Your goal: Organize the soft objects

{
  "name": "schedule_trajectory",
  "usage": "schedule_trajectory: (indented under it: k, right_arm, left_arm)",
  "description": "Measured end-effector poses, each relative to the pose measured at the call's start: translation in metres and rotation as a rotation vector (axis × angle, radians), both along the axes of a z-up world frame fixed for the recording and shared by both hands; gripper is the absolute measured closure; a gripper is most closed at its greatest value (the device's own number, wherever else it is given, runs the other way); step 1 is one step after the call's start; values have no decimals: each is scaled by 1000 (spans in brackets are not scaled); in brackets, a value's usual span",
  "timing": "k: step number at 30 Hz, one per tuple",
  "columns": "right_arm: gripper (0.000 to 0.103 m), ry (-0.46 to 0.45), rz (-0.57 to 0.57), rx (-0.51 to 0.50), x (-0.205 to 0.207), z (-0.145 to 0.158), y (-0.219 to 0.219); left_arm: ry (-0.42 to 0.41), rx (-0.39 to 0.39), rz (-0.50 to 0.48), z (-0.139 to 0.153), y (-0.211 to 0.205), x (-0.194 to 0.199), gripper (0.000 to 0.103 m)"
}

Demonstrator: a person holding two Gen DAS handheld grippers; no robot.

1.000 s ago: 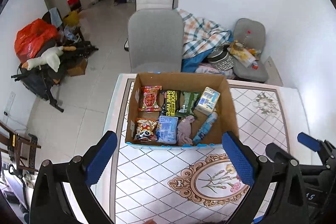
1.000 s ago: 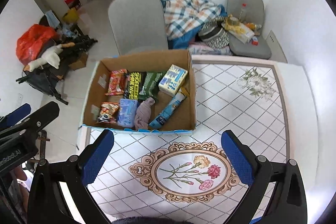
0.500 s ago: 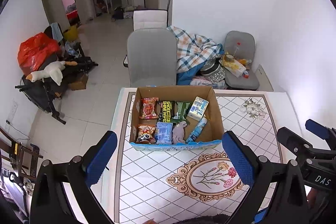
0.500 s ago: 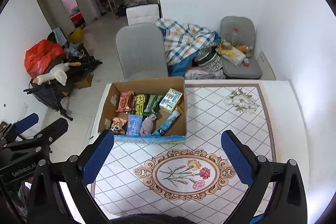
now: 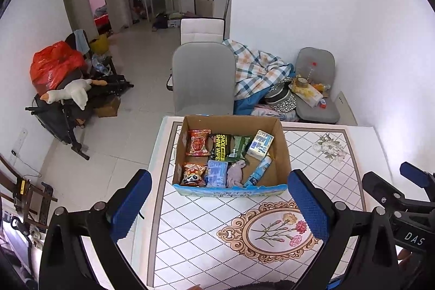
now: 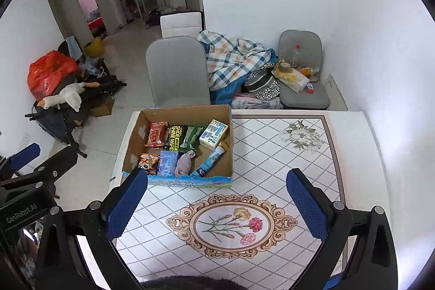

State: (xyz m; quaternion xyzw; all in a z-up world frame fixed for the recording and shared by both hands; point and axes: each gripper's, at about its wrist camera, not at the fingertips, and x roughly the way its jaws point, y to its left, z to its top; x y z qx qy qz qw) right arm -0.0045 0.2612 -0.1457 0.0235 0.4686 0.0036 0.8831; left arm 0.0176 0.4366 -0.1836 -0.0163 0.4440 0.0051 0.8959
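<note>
Nearest, left gripper (image 5: 219, 201) with blue-padded fingers spread wide, holding nothing, high over the white diamond-patterned tablecloth (image 5: 190, 230). Right gripper (image 6: 217, 199) likewise gaping and empty above the floral oval. Beyond, open brown cardboard box (image 5: 282, 154) at the table's far left edge, packed with snack packets, wipes and a crumpled mauve cloth (image 5: 236, 173). Farther back, grey chair (image 5: 204, 78).

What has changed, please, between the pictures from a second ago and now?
Both tools, left and right, have drawn back and up from the cardboard box, which now looks smaller and farther. Both stay open and empty; the box's contents lie unmoved.
</note>
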Motion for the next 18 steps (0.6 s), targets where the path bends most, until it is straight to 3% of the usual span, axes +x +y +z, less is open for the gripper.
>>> schedule_trajectory:
  k: [18]
  right_arm:
    - [0,-22,-33,-17,0,1,-1]
  left_arm:
    - [-6,3,8,-1,-1,-8,0]
